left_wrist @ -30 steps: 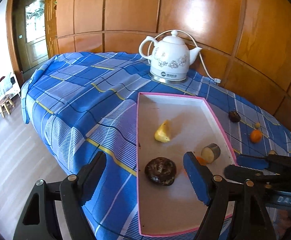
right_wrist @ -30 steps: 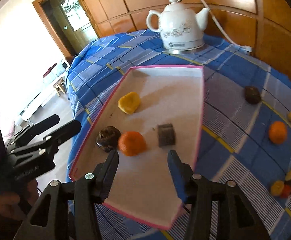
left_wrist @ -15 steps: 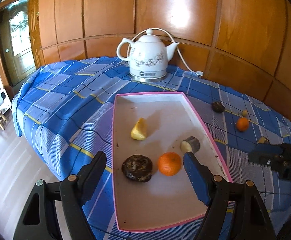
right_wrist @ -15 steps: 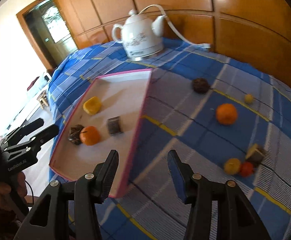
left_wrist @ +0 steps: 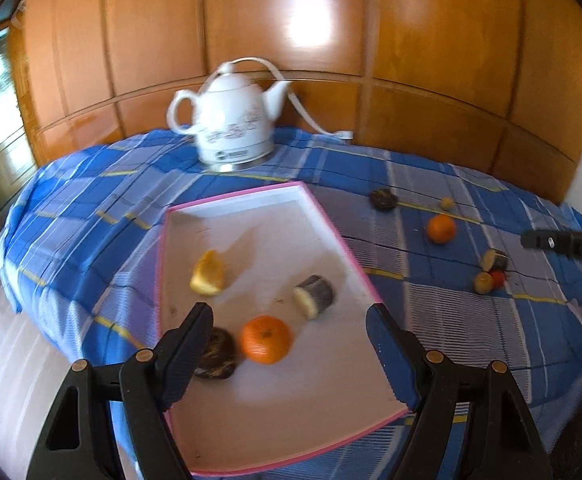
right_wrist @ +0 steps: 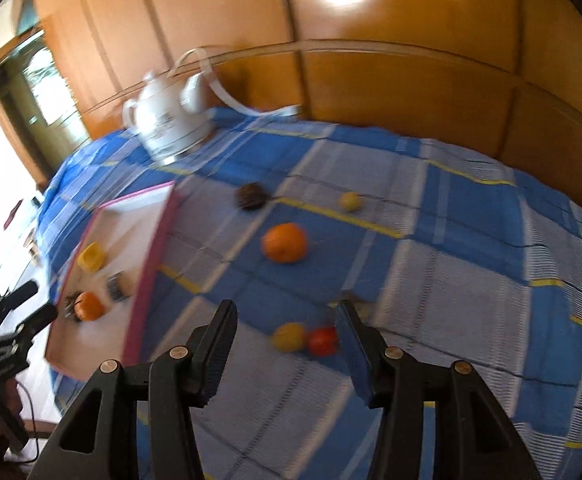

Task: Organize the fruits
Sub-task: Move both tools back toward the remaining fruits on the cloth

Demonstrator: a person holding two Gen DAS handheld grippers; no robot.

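Note:
A pink-rimmed white tray (left_wrist: 333, 222) (right_wrist: 151, 264) holds an orange (left_wrist: 266, 339), a yellow fruit piece (left_wrist: 208, 273), a dark round fruit (left_wrist: 217, 354) and a cut dark-skinned piece (left_wrist: 314, 301). My left gripper (left_wrist: 289, 354) is open and empty above the tray's near end. My right gripper (right_wrist: 285, 342) is open and empty over the cloth, just above a small yellow fruit (right_wrist: 289, 337) and a red fruit (right_wrist: 323, 341). A loose orange (right_wrist: 284, 242), a dark fruit (right_wrist: 251, 196) and a small yellow fruit (right_wrist: 350, 201) lie on the cloth.
A white ceramic kettle (left_wrist: 233, 124) with a cord stands at the back of the blue plaid tablecloth (right_wrist: 471, 240). Wooden wall panels (left_wrist: 331, 40) rise behind the table. The table drops to the floor (left_wrist: 11, 360) at the left.
My right gripper has swung right, away from the tray, to the loose fruits on the cloth. My left gripper has turned right, staying open above the tray.

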